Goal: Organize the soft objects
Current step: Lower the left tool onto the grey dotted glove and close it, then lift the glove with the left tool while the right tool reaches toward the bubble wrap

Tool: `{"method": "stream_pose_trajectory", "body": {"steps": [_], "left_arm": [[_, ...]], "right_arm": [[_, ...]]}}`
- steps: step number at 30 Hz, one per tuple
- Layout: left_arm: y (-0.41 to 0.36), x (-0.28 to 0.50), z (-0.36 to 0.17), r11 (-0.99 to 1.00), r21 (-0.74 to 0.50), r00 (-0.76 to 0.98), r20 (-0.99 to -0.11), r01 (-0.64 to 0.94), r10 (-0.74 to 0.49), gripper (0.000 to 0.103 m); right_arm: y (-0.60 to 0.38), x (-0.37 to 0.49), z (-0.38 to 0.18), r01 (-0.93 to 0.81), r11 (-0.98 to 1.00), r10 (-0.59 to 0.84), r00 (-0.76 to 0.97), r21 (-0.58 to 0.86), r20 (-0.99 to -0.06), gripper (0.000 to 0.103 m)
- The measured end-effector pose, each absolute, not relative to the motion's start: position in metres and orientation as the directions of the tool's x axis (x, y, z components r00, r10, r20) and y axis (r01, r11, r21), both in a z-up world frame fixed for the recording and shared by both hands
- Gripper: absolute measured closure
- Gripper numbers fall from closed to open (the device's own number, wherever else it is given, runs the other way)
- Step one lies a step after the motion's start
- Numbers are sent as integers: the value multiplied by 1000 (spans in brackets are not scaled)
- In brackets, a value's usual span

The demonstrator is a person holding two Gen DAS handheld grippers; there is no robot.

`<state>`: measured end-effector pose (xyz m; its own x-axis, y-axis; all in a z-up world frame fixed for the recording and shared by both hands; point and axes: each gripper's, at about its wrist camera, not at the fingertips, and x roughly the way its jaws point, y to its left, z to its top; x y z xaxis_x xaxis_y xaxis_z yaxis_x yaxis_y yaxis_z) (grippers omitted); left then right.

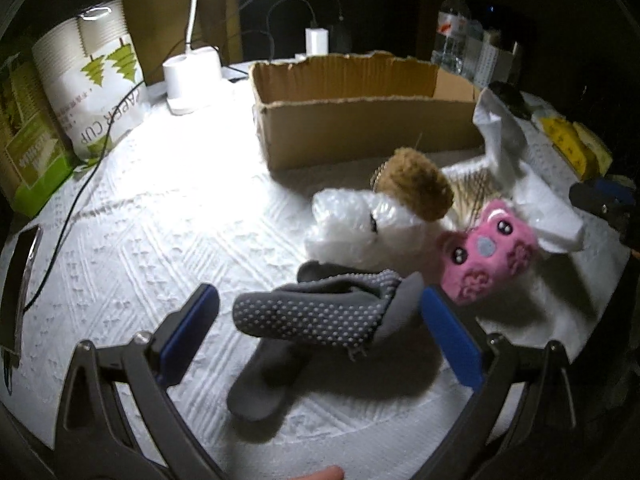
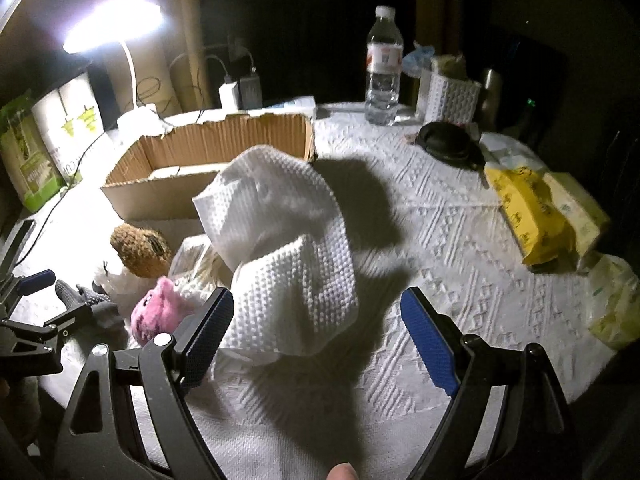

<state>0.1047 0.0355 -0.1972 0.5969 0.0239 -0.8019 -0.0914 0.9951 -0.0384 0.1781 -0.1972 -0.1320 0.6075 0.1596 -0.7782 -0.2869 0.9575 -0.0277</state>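
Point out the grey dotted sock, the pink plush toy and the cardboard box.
grey dotted sock (image 1: 316,316): left wrist view, on its dotted sole.
pink plush toy (image 1: 486,250): left wrist view, on its face.
cardboard box (image 1: 360,132): left wrist view, on its front wall.

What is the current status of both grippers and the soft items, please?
Left gripper open around grey sock. Right gripper open by white towel. Cardboard box holds no soft items. Nothing blocking.

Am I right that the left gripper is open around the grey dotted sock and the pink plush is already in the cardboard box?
Not quite. The left gripper is open around the grey dotted sock, but the pink plush is not in the cardboard box; it lies on the white cloth in front of it, beside the sock, as the left wrist view shows.
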Motion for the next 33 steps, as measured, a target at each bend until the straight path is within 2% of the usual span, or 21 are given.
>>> {"method": "stream_pose_trajectory", "body": {"steps": [3, 5, 8, 11, 16, 19, 28, 33], "left_arm": [[35, 109, -204, 996, -43, 584, -812, -76, 10, 3], [33, 112, -205, 997, -50, 577, -817, -63, -5, 13], [29, 113, -206, 998, -50, 571, -821, -44, -16, 22], [27, 111, -205, 997, -65, 574, -818, -28, -37, 35], [18, 105, -201, 998, -65, 588, -807, 2, -53, 51], [17, 102, -197, 996, -86, 599, -797, 16, -78, 56], [18, 93, -177, 988, -145, 645, -750, 53, -145, 63], [21, 89, -162, 983, -174, 668, -723, 66, -173, 63]], "right_arm": [[-190, 181, -138, -314, 949, 183, 586, -13, -790, 15], [-185, 182, -140, -331, 943, 199, 579, -5, -791, 15], [-179, 184, -143, -362, 932, 224, 562, 7, -796, 23], [-176, 187, -147, -375, 927, 238, 538, 23, -808, 42], [-176, 183, -146, -399, 916, 266, 535, 38, -802, 88], [-180, 181, -142, -403, 914, 282, 544, 49, -790, 97], [-198, 170, -97, -385, 919, 330, 637, 84, -696, 97], [-209, 165, -70, -379, 919, 359, 685, 110, -634, 97]]}}
